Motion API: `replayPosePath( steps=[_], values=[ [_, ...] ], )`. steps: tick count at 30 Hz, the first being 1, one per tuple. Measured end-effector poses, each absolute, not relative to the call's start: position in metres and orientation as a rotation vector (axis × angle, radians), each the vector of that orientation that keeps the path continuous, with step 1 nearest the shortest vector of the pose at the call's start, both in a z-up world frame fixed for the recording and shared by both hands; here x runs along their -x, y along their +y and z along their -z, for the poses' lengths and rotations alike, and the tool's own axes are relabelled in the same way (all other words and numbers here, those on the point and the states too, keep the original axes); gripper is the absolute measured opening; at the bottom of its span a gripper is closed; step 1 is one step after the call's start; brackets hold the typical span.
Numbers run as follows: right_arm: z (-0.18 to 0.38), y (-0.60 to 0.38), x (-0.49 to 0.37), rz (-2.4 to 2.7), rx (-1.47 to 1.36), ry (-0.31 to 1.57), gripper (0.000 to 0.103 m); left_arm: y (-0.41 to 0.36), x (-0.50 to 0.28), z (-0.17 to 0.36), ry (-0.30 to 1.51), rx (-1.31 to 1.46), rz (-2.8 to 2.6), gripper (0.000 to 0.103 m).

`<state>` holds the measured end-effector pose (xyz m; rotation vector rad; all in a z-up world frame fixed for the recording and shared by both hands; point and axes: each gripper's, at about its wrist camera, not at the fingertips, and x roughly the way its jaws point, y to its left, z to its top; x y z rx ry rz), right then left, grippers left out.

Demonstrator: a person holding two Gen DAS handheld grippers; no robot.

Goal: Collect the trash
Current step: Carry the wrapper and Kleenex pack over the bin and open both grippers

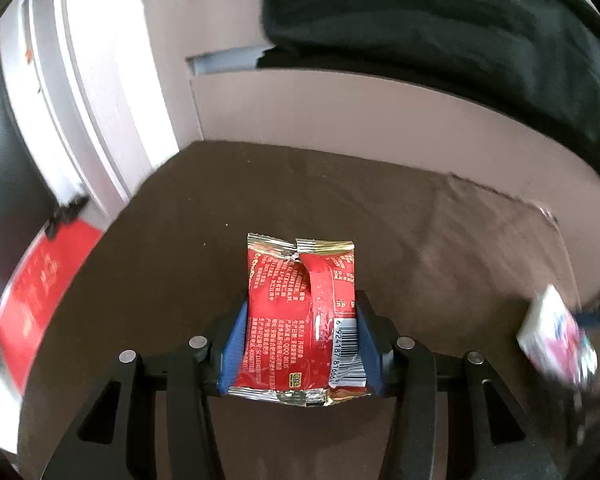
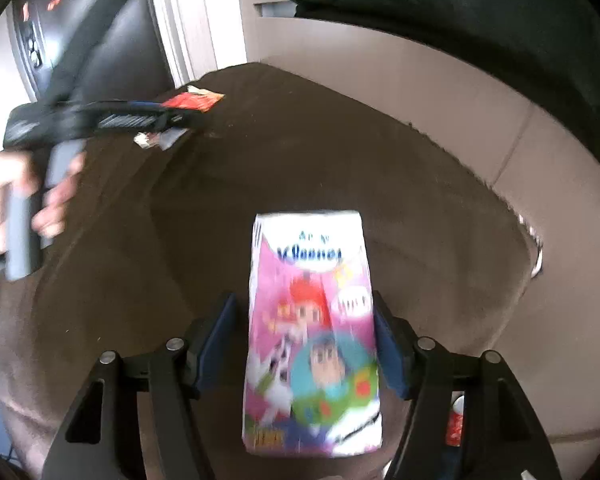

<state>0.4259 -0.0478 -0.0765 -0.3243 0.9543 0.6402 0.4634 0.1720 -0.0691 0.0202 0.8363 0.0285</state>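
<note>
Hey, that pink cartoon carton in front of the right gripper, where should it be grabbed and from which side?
Grip the pink carton across its two narrow side walls, around mid-height, coming from its printed face as the right gripper already does. Those sides look flat and parallel and sit between the fingers; a gap shows on the left.

A snack wrapper is held between the left gripper pads, above the table. A carton is seen between the right gripper fingers (the left pad stands apart from it). A wall panel is set behind the table
</note>
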Motion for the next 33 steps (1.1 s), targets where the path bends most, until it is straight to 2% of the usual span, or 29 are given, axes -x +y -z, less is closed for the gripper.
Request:
replayPosePath(
  steps=[3,5,8,20,28,33],
  values=[
    [0.072,-0.038,-0.443,-0.619,0.311,0.963,0.060,0.165,-0.443,0.060,0.817,-0.021,-0.004,0.050],
    [0.068,-0.034,-0.450,-0.602,0.297,0.969,0.049,0.160,-0.433,0.052,0.807,-0.019,0.009,0.050],
    [0.058,-0.033,-0.451,-0.579,0.256,0.955,0.046,0.155,-0.416,0.040,0.794,-0.018,0.014,0.050],
    [-0.023,-0.103,-0.369,-0.528,0.089,0.775,0.044,0.105,-0.327,-0.026,0.675,-0.011,0.101,0.050],
    [-0.091,-0.195,-0.301,-0.401,0.038,0.608,0.044,-0.005,-0.286,-0.072,0.609,0.016,0.328,0.050],
    [-0.100,-0.278,-0.271,-0.259,-0.014,0.578,0.044,-0.083,-0.288,-0.051,0.662,0.047,0.451,0.050]
  ],
)
